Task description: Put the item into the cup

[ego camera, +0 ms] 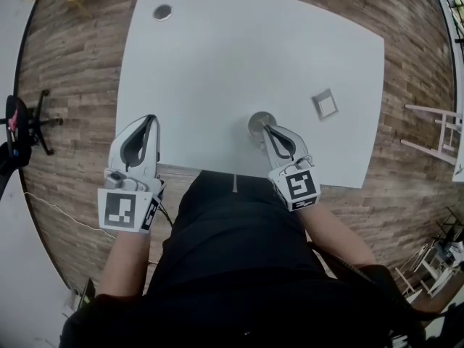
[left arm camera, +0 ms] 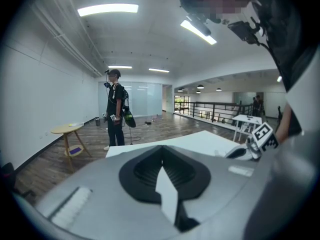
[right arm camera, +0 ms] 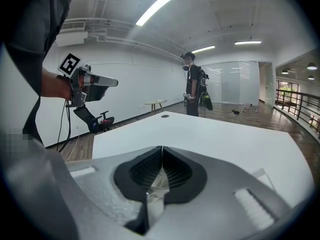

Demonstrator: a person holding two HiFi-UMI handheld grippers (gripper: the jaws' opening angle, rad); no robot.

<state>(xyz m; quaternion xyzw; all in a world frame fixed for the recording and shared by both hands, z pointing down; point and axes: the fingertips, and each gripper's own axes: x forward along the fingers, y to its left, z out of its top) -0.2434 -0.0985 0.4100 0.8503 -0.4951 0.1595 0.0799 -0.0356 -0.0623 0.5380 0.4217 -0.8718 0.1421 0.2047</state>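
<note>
A small metal cup (ego camera: pixel 257 122) stands near the front edge of the white table (ego camera: pixel 239 56). My right gripper (ego camera: pixel 265 128) is shut, its tips right at the cup's rim, and nothing shows between the jaws. In the right gripper view the jaws (right arm camera: pixel 162 149) meet, and a pale shape shows through the gap below them. A flat square item (ego camera: pixel 324 104) lies on the table to the right of the cup; its corner (right arm camera: pixel 261 174) peeks past the right gripper's body. My left gripper (ego camera: pixel 151 119) is shut and holds nothing. It hovers over the table's front left corner.
A round hole (ego camera: pixel 162 11) sits at the table's far left. An office chair (ego camera: pixel 20 127) stands on the wood floor to the left, and a white frame (ego camera: pixel 433 135) to the right. A person (right arm camera: pixel 192 84) stands beyond the table, near a yellow side table (left arm camera: pixel 67 130).
</note>
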